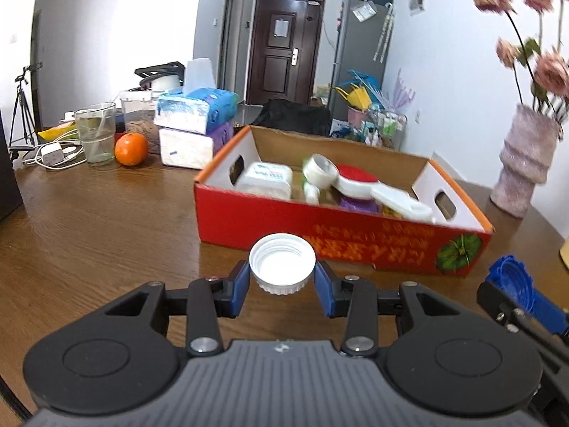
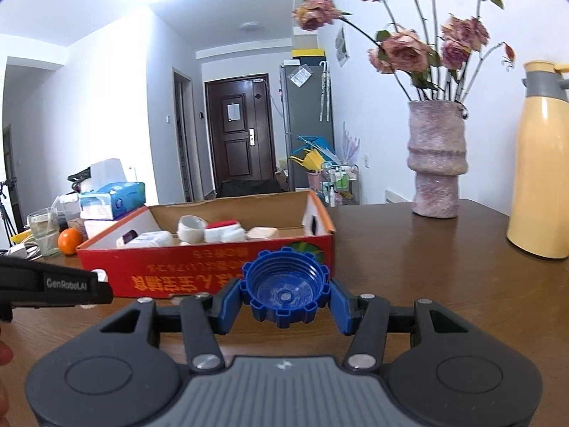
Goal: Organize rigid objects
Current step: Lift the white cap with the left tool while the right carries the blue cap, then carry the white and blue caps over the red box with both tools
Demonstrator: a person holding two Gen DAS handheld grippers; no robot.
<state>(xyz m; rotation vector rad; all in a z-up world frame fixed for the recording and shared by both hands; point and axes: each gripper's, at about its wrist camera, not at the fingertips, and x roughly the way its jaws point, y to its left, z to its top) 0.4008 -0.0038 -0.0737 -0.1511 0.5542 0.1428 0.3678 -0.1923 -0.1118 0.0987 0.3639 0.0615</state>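
White caps: one white ribbed plastic screw cap point(image 1: 282, 263), hollow side up, pinched between blue pads of left gripper point(image 1: 282, 277), above brown wooden table point(image 1: 106, 220), just short of box.
Blue caps: one blue notched plastic screw cap point(image 2: 285, 286), hollow side up, clamped in right gripper point(image 2: 285, 302); also visible at right edge of left view.
Box: one red cardboard box point(image 1: 320, 242), open top, already holding white jars, lids, roll of tape; exact count unclear.
Step, judged: carry both caps over near wall, then release inside.
Tips: clear rim before lowering; drop into gaps, not onto piled lids; release one side at a time.
Bystanders: one orange point(image 1: 131, 148), one pink vase point(image 2: 436, 163), one yellow flask point(image 2: 542, 163).
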